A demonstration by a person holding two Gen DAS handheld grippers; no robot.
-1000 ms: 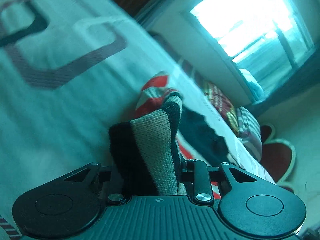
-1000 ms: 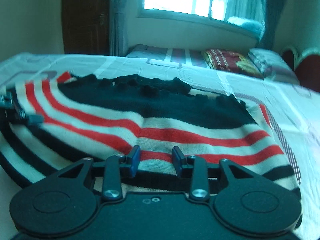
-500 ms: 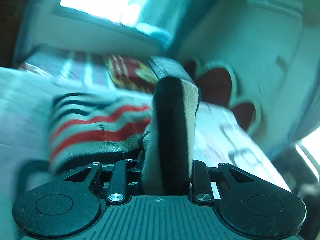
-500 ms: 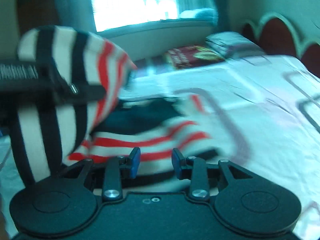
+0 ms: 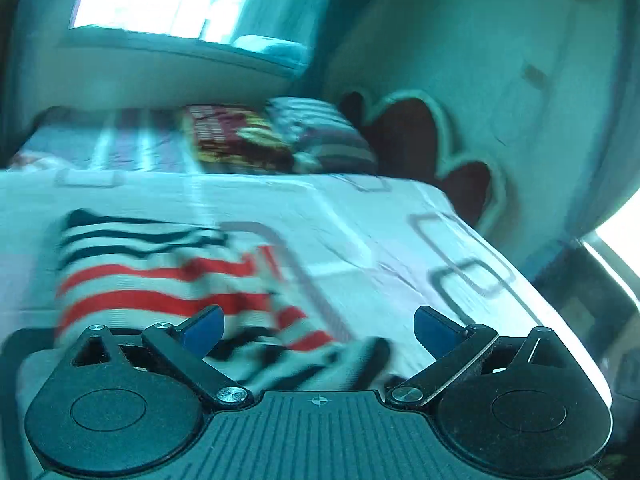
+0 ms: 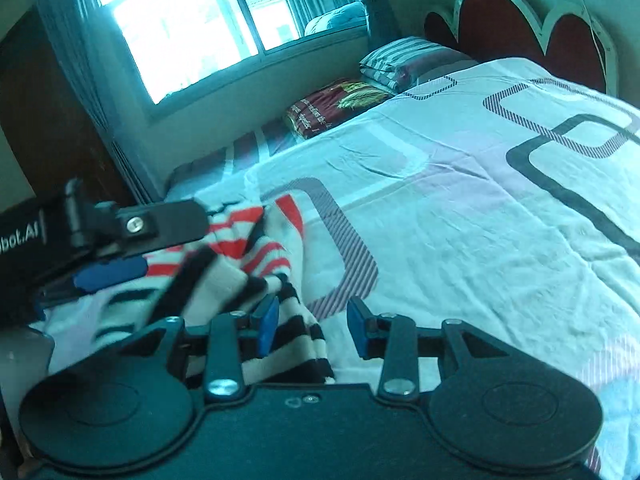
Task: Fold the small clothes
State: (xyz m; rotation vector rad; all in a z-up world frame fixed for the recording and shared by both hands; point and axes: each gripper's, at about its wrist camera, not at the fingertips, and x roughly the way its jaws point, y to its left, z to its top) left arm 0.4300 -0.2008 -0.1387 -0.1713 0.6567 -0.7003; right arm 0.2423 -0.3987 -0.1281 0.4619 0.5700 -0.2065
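Released: left gripper (image 5: 318, 330) | sweater (image 5: 160, 280) blurred; right-wrist view sharper

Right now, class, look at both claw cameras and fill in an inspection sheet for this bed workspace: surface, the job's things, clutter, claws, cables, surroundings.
Surface: bedsheet, white with dark rounded-square outlines, lightly creased.
Job's things: striped sweater, red, black and cream, lying in a rumpled fold on the sheet; blurred in the left view.
Clutter: folded blankets and a striped pillow at the far edge of the bed.
Claws: left claw wide open, holding nothing, above the sweater; right claw open, empty, at the sweater's near edge.
Cables: nothing seen.
Surroundings: bright window, curtain, scalloped red headboard.
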